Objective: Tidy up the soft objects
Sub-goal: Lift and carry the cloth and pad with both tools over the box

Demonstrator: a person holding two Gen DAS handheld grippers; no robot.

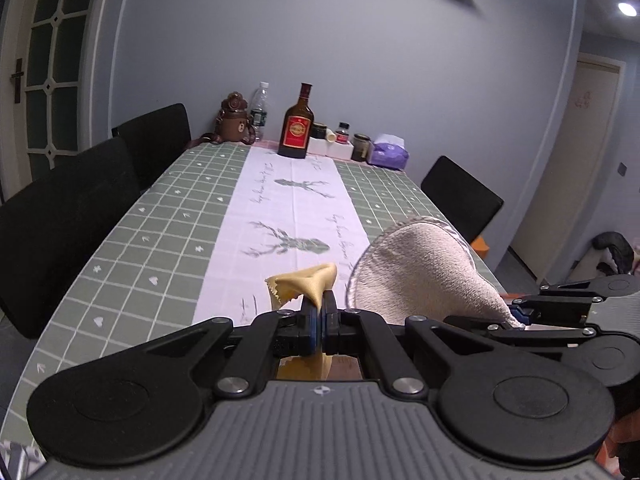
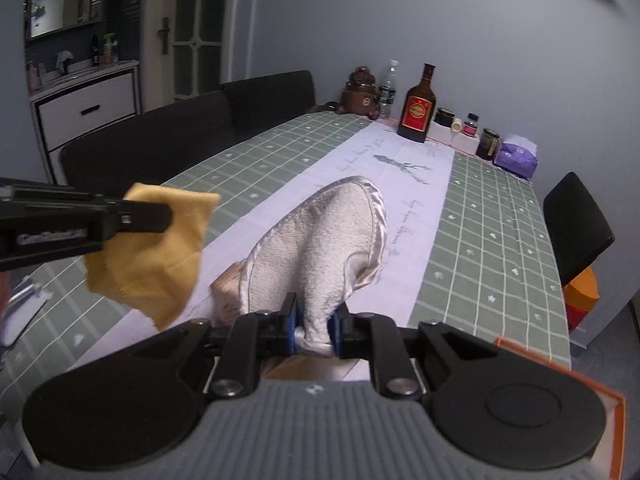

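The left gripper (image 1: 319, 312) has its blue-padded jaws pressed together on a yellow cloth (image 1: 306, 282), a thin square with a pinked edge that pokes up in a folded peak above the fingers and hangs below them over the table. From the right wrist camera the same yellow cloth (image 2: 154, 252) droops from that gripper's black finger, lifted off the tablecloth at the left. The right gripper (image 2: 314, 330) pinches the narrow gathered end of a beige terry towel (image 2: 320, 248) with a shiny satin border; the towel fans forward and upward from the jaws, held in the air, and in the left view the beige terry towel (image 1: 420, 276) sits just beside the yellow cloth, to its right. Under the towel a pale boxy object (image 2: 226, 290) shows on the table, too hidden to name with any confidence. Both cloths are over the near end of the dining table (image 1: 132, 240), which wears a green checked cloth with a white reindeer runner (image 1: 288, 208) down its middle. Black chairs (image 1: 68, 216) line the left side. At the far end, against the wall, stand a brown liquor bottle with a red label (image 1: 297, 128), a clear water bottle (image 1: 260, 110), a brown bear-shaped flask (image 1: 234, 120), small dark jars (image 1: 360, 146) and a purple tissue pack (image 1: 389, 153).
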